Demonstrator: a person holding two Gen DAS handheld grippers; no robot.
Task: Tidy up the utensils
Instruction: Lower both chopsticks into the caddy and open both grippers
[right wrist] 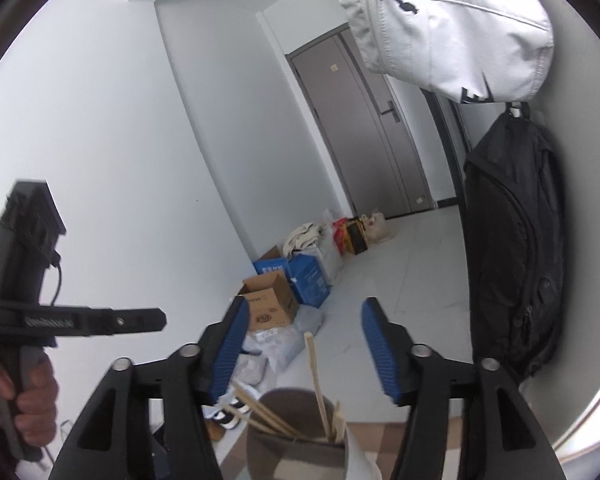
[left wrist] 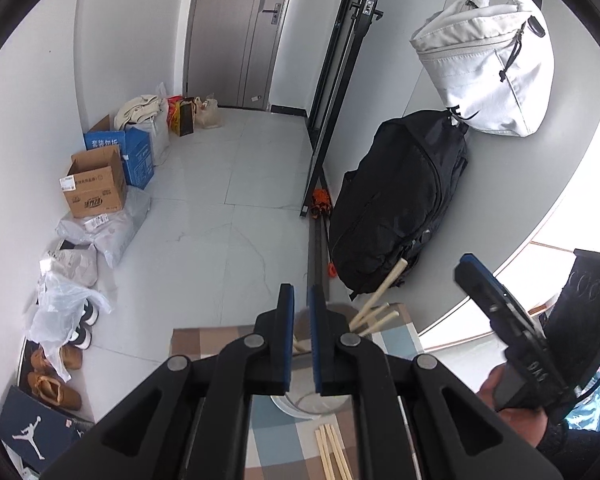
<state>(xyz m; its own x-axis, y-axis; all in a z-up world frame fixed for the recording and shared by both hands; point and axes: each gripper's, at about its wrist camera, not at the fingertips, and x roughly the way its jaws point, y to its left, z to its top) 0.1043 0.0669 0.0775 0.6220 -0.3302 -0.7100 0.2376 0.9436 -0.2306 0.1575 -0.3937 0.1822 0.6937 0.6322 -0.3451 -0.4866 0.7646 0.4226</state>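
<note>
The left tongs [left wrist: 301, 300] are closed, holding nothing, above the cup [left wrist: 300, 404]; the right tongs [right wrist: 302, 344] gape empty over wooden chopsticks [right wrist: 318, 380] standing in it.

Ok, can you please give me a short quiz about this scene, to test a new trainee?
1. Fill in the colour: the hanging bag above the black backpack is ____.
2. True or false: the right gripper has its jaws open.
3. Where do the loose chopsticks lie?
A. on the checked cloth
B. in the hanging bag
C. on the black backpack

Key: 1 white; 2 true; 3 A.
</note>
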